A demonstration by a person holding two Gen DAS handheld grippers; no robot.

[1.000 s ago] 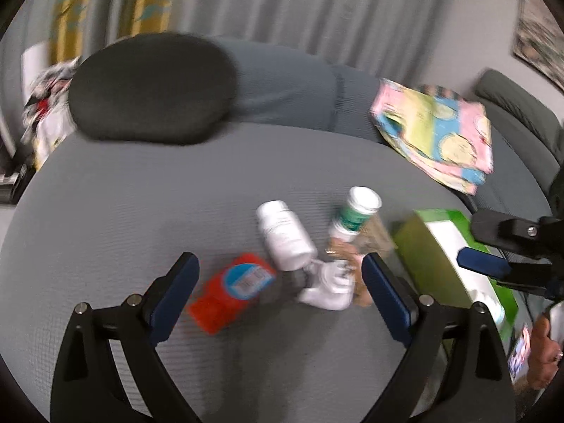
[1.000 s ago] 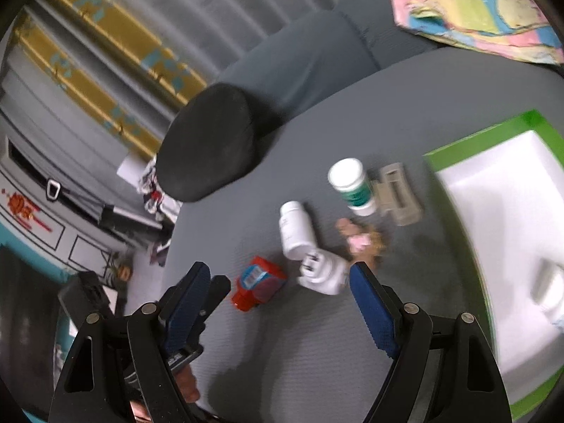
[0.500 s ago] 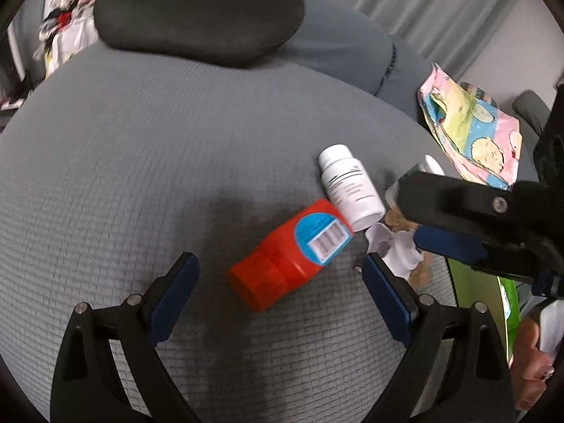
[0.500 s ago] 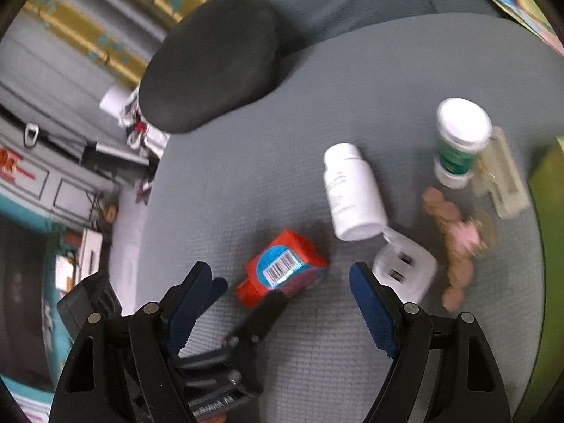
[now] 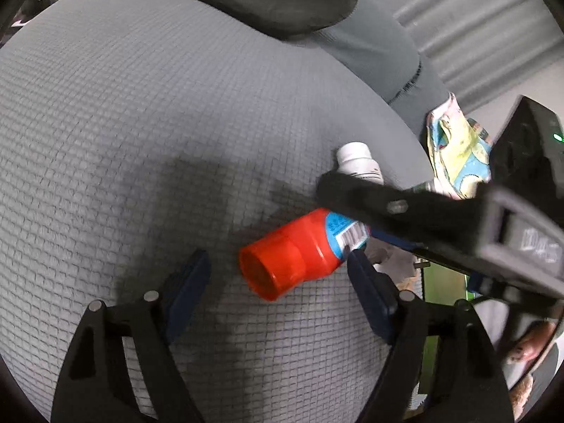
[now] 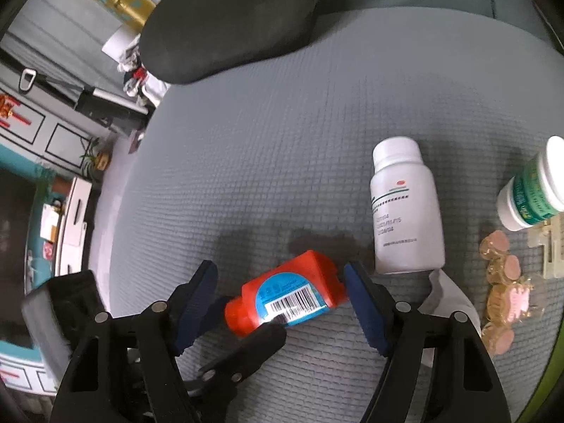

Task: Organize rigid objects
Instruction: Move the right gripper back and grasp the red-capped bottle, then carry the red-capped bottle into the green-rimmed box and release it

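Note:
A red bottle with a blue barcode label lies on its side on the grey sofa seat. My left gripper straddles it and its jaws are closing; the right pad is near the label end, while the left pad stands clear of the cap. From the other side, my right gripper straddles the same bottle with its jaws closing and neither pad clearly pressing. In the left wrist view, the right gripper's black finger crosses over the bottle. A left finger lies just below the bottle in the right wrist view.
A white bottle lies right of the red one. Farther right are a green-labelled bottle, a white plug adapter, pink and gold beads, a beige clip and a green box. A dark cushion lies behind.
Both grippers have dropped closer to the seat and drawn in around the red bottle. Their jaws stand narrower than before. The right gripper now overlaps the bottle in the left wrist view.

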